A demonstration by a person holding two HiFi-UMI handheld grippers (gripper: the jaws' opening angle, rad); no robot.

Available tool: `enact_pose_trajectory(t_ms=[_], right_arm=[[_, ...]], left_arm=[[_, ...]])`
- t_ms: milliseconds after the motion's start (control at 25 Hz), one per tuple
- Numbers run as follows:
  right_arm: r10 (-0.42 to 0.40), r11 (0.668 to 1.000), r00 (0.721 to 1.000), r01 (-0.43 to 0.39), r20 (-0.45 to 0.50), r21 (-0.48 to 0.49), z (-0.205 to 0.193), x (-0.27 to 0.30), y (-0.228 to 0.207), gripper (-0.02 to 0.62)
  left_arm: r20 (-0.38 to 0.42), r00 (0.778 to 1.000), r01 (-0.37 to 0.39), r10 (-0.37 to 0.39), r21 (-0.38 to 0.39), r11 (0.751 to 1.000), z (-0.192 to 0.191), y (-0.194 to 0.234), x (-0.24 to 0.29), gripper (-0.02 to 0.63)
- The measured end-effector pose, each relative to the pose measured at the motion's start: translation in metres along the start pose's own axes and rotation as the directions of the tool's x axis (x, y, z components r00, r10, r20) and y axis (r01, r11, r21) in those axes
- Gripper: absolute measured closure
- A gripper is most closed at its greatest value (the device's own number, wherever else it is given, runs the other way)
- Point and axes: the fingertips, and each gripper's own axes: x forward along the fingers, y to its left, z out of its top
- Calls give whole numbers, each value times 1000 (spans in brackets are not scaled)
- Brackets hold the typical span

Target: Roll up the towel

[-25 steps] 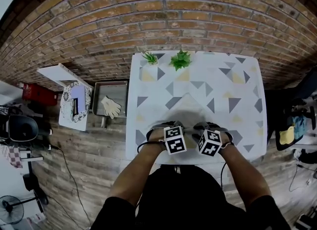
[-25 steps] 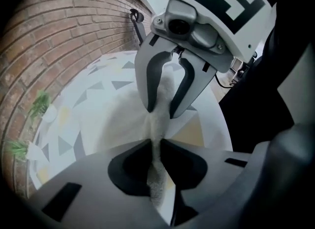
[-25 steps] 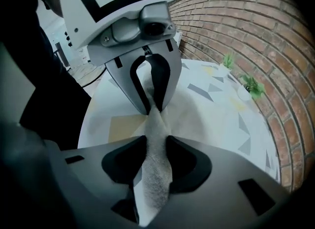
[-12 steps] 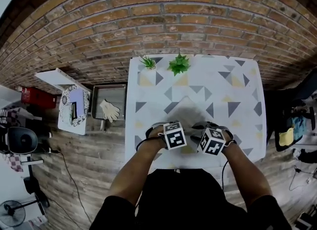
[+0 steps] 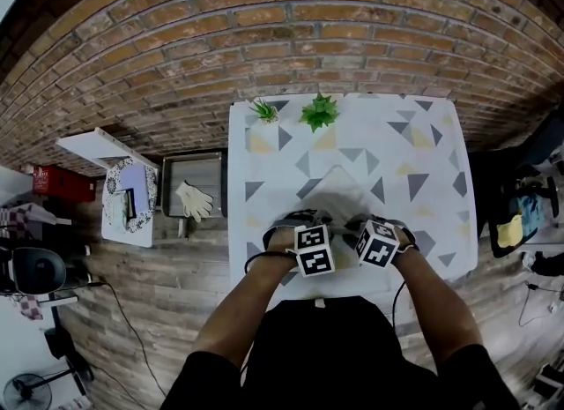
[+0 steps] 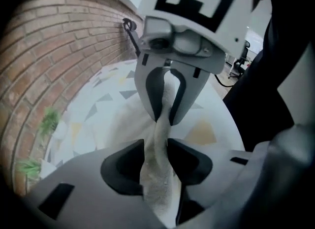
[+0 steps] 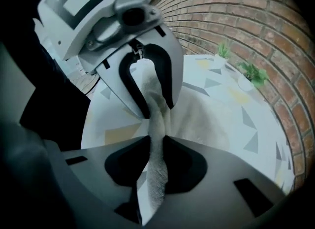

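Beside table [image 5: 423, 161], tray [image 5: 192, 168], maybe gloves [image 5: 196, 198]; towel [image 5: 339, 192] in tightening right hand-held gripper [image 7: 156, 160], spreading left hand-held gripper [image 6: 156, 161].

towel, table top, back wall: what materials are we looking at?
Towel: off-white terry-like cloth, matte; nubby pile and limp folds point that way.
Table top: smooth surface printed with grey and yellow triangles; laminate or a vinyl cover, cannot tell which.
Wall: red brick, rough and matte, with pale mortar joints.
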Motion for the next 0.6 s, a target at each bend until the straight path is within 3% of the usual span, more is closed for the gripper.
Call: enact_pose_trajectory(t_ms=[120, 280, 440, 600], right_arm=[[41, 993, 999, -43, 23, 106, 0, -3, 1, 506], [78, 982, 996, -85, 47, 170, 0, -5, 8, 509], [89, 979, 995, -97, 49, 181, -2, -3, 6, 511], [134, 969, 989, -145, 67, 200, -4, -5, 6, 509]], left_arm=[[30, 999, -31, 29, 65, 997, -2, -8, -12, 440], [25, 997, -80, 77, 158, 984, -13, -14, -14, 440], [20, 995, -100, 98, 175, 980, -13, -13, -8, 442], [8, 999, -54, 53, 170, 984, -10, -15, 2, 477]])
